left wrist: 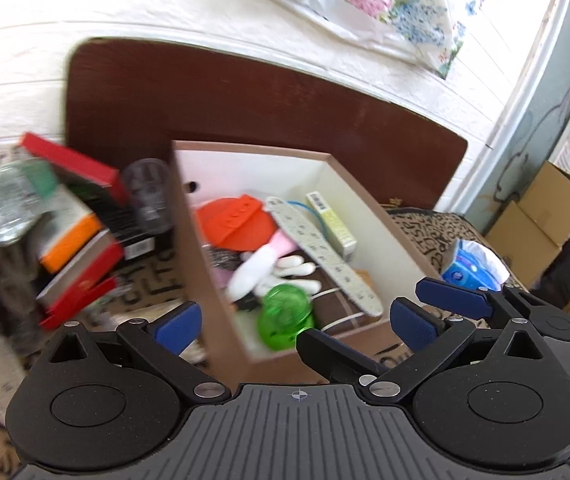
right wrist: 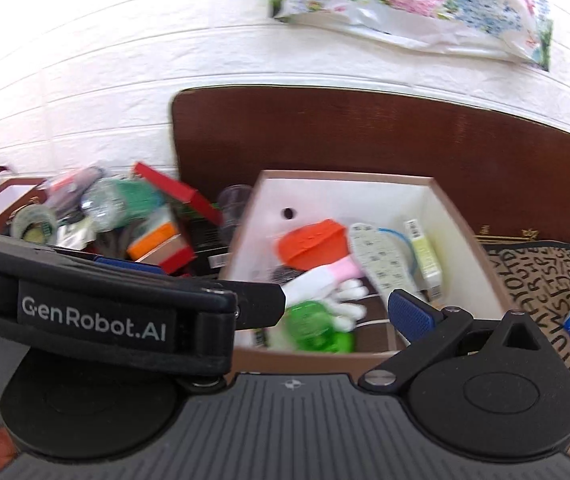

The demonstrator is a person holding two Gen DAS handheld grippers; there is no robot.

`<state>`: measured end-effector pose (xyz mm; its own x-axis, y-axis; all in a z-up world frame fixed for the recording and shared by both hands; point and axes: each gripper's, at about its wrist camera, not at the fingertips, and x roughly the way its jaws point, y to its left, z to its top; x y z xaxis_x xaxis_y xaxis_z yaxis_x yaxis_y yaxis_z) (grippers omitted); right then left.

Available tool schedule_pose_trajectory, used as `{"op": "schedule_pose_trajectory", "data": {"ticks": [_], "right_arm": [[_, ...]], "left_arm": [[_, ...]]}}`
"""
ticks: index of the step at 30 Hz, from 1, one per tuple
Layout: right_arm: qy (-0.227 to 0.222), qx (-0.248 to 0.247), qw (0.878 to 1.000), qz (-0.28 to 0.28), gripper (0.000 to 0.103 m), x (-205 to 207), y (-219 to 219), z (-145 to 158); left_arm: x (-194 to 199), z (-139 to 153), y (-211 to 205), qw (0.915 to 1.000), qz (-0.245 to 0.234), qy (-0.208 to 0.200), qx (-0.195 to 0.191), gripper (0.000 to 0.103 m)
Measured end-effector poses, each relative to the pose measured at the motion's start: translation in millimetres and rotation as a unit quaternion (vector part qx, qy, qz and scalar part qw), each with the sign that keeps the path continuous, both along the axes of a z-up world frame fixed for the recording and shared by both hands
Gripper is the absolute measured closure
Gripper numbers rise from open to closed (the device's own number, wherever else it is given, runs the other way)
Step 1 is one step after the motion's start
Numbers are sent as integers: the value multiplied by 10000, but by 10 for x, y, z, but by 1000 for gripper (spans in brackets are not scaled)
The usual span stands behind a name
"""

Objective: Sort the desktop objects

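Observation:
A brown box [left wrist: 201, 264] with a white inside stands on the lettered cloth and holds sorted items: an orange lid [left wrist: 237, 224], a white and pink glove [left wrist: 269, 264], a green round plastic piece [left wrist: 285, 316], a long patterned strip [left wrist: 321, 248] and a small yellow-green carton [left wrist: 333, 224]. My left gripper [left wrist: 295, 326] hovers open over the box's near edge with nothing between its pads. My right gripper [right wrist: 297, 320] is open beside it, over the same box [right wrist: 465, 240]. One of the right gripper's fingers [left wrist: 453, 300] shows in the left wrist view. The left gripper's body [right wrist: 97, 316] hides the right gripper's left finger.
Left of the box lies a blurred pile [left wrist: 81, 236] of red and orange boxes, a plastic bottle [left wrist: 9, 204] and a clear cup [left wrist: 149, 196]. A blue tissue pack [left wrist: 469, 268] rests on the cloth at right. A dark headboard [left wrist: 245, 96] and a white wall stand behind, with cardboard boxes [left wrist: 541, 216] at far right.

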<state>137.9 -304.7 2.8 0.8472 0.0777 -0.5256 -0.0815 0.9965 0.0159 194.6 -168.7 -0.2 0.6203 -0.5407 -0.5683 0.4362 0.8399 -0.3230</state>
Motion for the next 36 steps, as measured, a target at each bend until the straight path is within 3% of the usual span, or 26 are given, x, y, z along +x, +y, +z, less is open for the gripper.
{"op": "schedule_pose_trajectory", "data": {"ticks": [10, 20, 30, 36], "right_arm": [[32, 100, 9983, 571, 0, -315, 823, -173], [426, 392, 9911, 1195, 0, -421, 1616, -545], [732, 484, 9834, 1588, 0, -276, 2253, -824], [720, 250, 9809, 1791, 2, -130, 2660, -981]], "left_arm": [[-551, -196, 894, 9969, 779, -83, -71, 0], [-958, -492, 1691, 9898, 1423, 19, 28, 0], [-985, -835, 2589, 9773, 2102, 199, 149, 0], [-804, -982, 3111, 9664, 2535, 409, 86, 2]]}}
